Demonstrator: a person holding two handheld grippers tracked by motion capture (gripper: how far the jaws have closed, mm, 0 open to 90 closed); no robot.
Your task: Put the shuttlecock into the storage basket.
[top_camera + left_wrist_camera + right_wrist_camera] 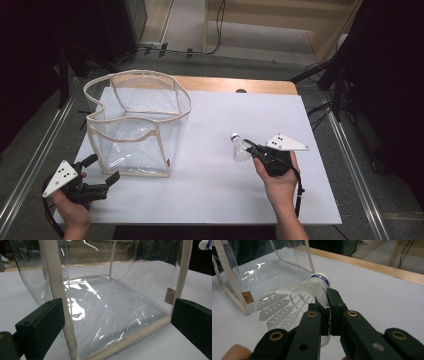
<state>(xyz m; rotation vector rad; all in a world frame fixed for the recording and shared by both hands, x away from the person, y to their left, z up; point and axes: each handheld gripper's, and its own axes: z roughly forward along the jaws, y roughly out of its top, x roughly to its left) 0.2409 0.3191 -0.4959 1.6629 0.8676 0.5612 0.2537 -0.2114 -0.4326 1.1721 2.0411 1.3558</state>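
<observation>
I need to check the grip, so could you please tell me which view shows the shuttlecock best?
The right gripper view: the shuttlecock is close up, its skirt pinched in the right tool, cork end free. The high view shows it small and white at that tool's tip.

Bag (135,125): clear glossy plastic film, creased, with bright reflections; edges bound in matt beige woven cloth tape; small brown tag, leather-like, at one corner. Shuttlecock (294,300): white plastic skirt, ribbed and slightly translucent; smooth white cap with a blue band. Right gripper (327,305): matt black plastic jaws, brass-coloured rivets at the joints. Left gripper (112,322): same matt black plastic, faintly grainy. Table (240,200): smooth matt white top, bare wood strip along the far edge.
</observation>
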